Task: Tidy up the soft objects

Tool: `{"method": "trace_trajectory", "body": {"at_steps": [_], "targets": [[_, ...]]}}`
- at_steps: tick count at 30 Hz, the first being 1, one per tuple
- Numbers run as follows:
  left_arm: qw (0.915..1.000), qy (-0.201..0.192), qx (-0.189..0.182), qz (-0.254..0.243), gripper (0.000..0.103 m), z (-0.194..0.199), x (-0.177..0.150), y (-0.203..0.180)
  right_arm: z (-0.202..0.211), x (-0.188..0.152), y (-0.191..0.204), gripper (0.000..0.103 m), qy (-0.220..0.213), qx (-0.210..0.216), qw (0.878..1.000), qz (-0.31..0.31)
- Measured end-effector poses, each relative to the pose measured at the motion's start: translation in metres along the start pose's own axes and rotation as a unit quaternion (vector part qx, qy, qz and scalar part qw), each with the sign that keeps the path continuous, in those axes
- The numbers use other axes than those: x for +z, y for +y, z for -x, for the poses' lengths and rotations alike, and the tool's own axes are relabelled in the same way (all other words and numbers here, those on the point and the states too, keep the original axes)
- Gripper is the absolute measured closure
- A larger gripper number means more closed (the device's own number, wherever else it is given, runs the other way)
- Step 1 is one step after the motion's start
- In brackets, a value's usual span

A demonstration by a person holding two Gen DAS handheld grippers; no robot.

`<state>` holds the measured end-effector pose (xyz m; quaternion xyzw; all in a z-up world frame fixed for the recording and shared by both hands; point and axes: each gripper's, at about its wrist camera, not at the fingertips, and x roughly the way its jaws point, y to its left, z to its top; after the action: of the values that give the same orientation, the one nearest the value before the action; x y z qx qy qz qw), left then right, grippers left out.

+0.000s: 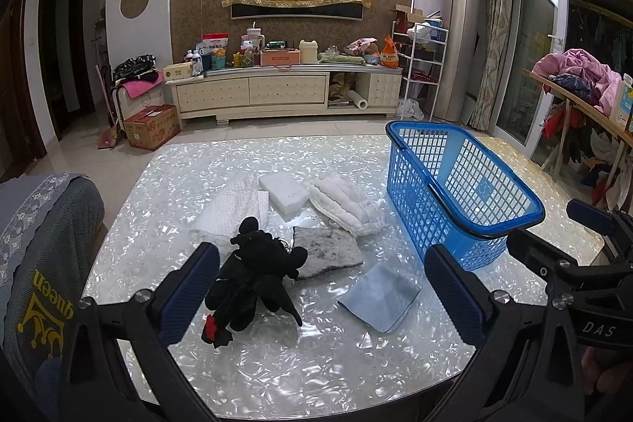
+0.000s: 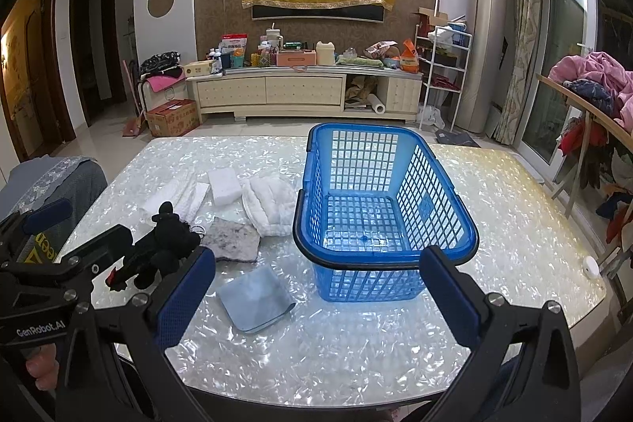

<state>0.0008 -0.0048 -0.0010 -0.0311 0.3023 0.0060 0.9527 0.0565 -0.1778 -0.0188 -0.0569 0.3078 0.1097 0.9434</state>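
- While nothing has yet gone into the blue basket (image 2: 385,204), the step in hand looks like the first pick, most likely the black plush toy (image 1: 253,275), which lies nearest the left gripper (image 1: 322,297).
- To do it well, I would bring the left gripper down over the toy's thick body rather than a limb or the red bit at its end, so that it lifts as one lump and does not dangle or snag the grey felt pad (image 1: 326,250) it touches.
- Beside the toy lie a light blue cloth (image 1: 379,297), a white quilted pad (image 1: 348,206), a white sponge block (image 1: 285,194) and a flat white sheet (image 1: 229,208), all on the pearly table (image 1: 316,374), left of the basket.
- The basket stands upright and empty at the right of the pile, close enough for a short carry.
- The left gripper's jaws stand wide apart, holding nothing, above the table with the toy between them in view.
- The right gripper (image 2: 318,297) is likewise spread wide and empty, hovering in front of the basket's near rim, touching nothing.
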Motion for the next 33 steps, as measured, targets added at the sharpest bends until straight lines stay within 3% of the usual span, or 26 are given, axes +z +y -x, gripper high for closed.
{"method": "trace_trajectory", "body": {"at_steps": [33], "targets": [[1.0000,0.000,0.001,-0.002,0.000,-0.0003,-0.0007,-0.0017,-0.0026,-0.0041,-0.0014,0.000,0.003,0.001,1.000,-0.003]]}}
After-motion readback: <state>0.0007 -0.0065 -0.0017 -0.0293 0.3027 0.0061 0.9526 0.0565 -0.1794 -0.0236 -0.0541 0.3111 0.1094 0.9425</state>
